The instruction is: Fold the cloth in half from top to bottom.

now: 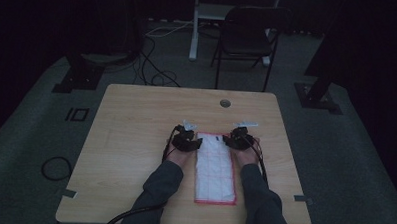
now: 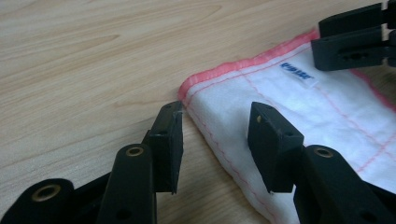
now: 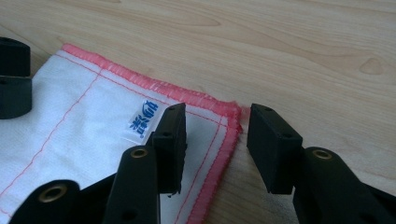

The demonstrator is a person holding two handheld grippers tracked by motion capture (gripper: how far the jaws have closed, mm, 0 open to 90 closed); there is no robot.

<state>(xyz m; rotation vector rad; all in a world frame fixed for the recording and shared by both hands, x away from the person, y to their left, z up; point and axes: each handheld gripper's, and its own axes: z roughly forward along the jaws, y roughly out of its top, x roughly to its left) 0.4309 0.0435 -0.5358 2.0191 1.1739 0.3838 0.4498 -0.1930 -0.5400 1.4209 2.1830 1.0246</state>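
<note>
A folded cloth (image 1: 215, 167) is lain on the table (image 1: 136, 120). Its far corners are straddled by the left gripper (image 2: 215, 126) and right gripper (image 3: 215, 128), both spread apart, nothing held.

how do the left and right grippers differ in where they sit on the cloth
The left gripper straddles the cloth's far left corner, while the right gripper straddles its far right corner, next to the blue label. The left gripper's outer jaw is over bare table; so is the right's. Both are open, with nothing gripped yet.
</note>
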